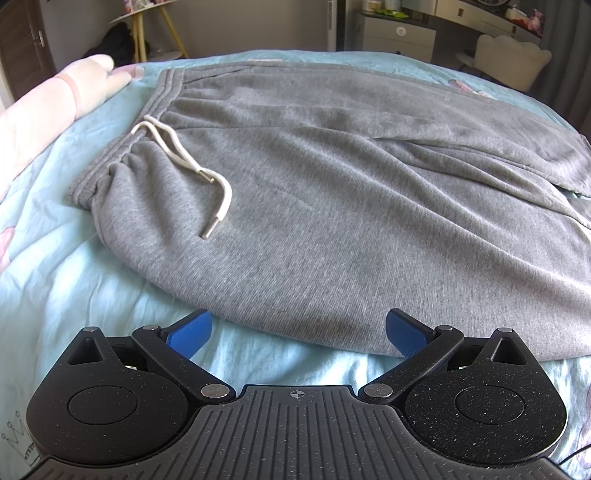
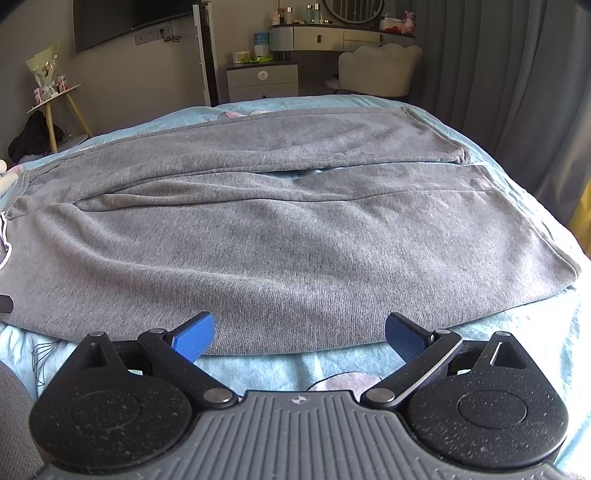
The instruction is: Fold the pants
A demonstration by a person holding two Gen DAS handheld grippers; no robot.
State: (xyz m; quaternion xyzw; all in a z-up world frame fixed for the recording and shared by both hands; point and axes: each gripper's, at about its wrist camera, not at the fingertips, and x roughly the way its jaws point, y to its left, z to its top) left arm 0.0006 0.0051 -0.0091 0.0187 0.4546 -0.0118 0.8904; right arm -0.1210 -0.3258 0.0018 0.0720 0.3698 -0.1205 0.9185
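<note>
Grey sweatpants lie spread flat on a light blue bed cover. The waistband with a white drawstring is at the left in the left wrist view. In the right wrist view the two legs run to the right, side by side, with a narrow gap between them. My left gripper is open and empty, at the near edge of the pants by the waist end. My right gripper is open and empty, at the near edge of the near leg.
A pink pillow lies at the bed's left end. Beyond the bed stand a white drawer unit, a cream chair, a dressing table and a small round side table. Grey curtains hang at the right.
</note>
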